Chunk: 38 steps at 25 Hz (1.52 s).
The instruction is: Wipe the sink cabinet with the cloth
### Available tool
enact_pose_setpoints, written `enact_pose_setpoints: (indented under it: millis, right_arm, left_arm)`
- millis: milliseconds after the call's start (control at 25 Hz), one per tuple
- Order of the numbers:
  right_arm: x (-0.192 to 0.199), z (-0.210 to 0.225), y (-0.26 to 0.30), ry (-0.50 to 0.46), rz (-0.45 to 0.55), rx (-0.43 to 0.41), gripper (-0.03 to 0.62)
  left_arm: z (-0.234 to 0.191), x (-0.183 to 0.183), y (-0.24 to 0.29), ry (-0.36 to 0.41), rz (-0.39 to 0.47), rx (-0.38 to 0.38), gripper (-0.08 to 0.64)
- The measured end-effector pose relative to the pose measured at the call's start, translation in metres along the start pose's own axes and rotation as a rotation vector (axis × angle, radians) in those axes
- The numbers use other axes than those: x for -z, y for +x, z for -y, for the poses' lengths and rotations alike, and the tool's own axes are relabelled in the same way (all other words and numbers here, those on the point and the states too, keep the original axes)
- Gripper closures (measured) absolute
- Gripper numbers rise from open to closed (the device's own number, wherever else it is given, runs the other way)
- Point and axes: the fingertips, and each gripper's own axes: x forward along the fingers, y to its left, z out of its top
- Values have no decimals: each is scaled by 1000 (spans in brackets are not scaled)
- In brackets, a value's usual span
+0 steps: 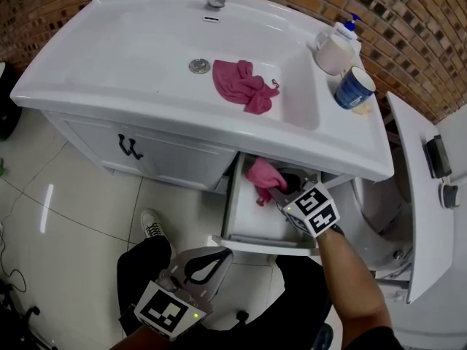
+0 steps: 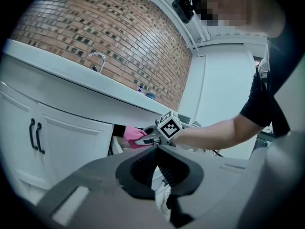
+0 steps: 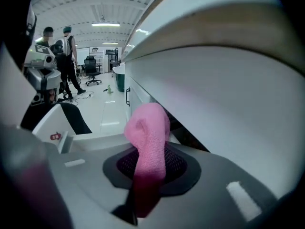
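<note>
No word, brand or number can be read anywhere. The right marker cube [image 1: 315, 208] and left marker cube [image 1: 168, 312] bear only black-and-white square patterns. A small red label [image 3: 55, 136] is too blurred to read.

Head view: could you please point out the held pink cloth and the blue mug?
held pink cloth [image 1: 263, 176], head view, its bunched middle
blue mug [image 1: 349, 93], head view, its outer wall

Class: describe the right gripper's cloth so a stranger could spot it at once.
The white sink cabinet has one open drawer. The pink cloth sits over it, pinched by the right gripper; its twin lies loose in the basin.
</note>
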Motion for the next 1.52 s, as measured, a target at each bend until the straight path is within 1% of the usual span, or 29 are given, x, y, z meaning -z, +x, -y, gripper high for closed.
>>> enact_pose_setpoints:
  millis: [160,240,320,440,600,760,1080,1280,1520]
  right_arm:
    - [6,-3,25,-8,-38,-28,511]
    - [6,-4,32,-7,-41,-34,512]
    - [7,-3,36,-14,-46,-33,511]
    - [15,3,36,-25,-82,-19,512]
    - [25,17,19,-43,-126,23,512]
    - [37,29,-3,-57,-171,65,512]
    - [70,51,-40,-70,-256,135,512]
    - [82,62,-54,-64,-273,170,512]
    - [92,65,-66,-52,-287,184,512]
  left_arm:
    - [-13,0,-7,-40,12,-18,554]
    - [-19,3,-9,-56,8,-23,554]
    - [-21,6,-9,-70,6,-24,554]
    - [-22,9,-9,-75,11,-20,554]
    - [-21,9,-5,-77,12,-1,554]
    - [-16,6,-1,-46,18,21,554]
    - [-3,2,5,-28,24,47,554]
    - [5,2,6,-34,22,51,554]
    - [11,5,8,-28,6,53,554]
